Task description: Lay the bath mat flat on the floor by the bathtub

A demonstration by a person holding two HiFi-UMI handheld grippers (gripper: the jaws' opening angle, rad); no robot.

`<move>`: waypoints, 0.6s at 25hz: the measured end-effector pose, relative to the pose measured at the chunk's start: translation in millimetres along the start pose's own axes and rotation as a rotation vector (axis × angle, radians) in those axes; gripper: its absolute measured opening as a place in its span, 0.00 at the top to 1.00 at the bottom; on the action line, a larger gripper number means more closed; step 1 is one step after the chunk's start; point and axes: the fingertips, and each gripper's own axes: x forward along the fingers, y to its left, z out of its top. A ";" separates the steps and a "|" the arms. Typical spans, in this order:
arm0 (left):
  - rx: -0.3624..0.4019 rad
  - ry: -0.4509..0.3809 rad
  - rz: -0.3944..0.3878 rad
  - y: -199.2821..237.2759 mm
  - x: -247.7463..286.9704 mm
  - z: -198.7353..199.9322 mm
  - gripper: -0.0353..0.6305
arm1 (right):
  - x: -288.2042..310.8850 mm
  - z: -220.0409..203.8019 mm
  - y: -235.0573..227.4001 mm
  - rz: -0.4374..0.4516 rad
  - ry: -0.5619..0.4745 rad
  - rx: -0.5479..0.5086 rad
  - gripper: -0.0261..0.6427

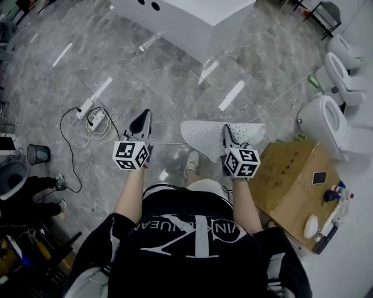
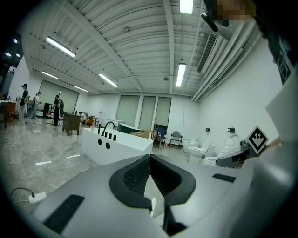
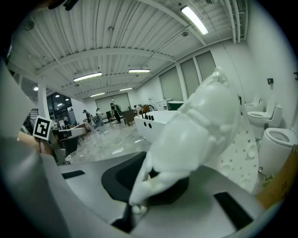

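Observation:
The white bath mat, dotted with small suction cups, is pinched at one edge by my right gripper, which is shut on it. In the right gripper view the mat bulges up, bunched, from between the jaws of that gripper and hides much of the room. My left gripper is held level beside it, shut and empty; its dark pads meet at the tips. The white bathtub stands ahead on the grey marble floor, and also shows in the left gripper view. Both grippers are held at waist height, well short of the tub.
A cardboard box with small items stands close on my right. Toilets line the right wall. A power strip with coiled cables lies on the floor to the left, and a small dark bin beyond it. People stand far off in the hall.

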 end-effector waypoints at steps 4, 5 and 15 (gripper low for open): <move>-0.004 0.016 0.030 7.9 38.9 2.5 0.92 | 31.4 13.9 -28.2 0.010 0.020 0.016 0.91; -0.004 0.017 0.037 10.3 48.6 4.0 0.92 | 39.8 17.6 -34.5 0.014 0.023 0.020 0.91; -0.024 0.039 0.069 20.8 113.0 2.2 0.92 | 107.4 37.7 -76.1 0.049 0.058 0.068 0.91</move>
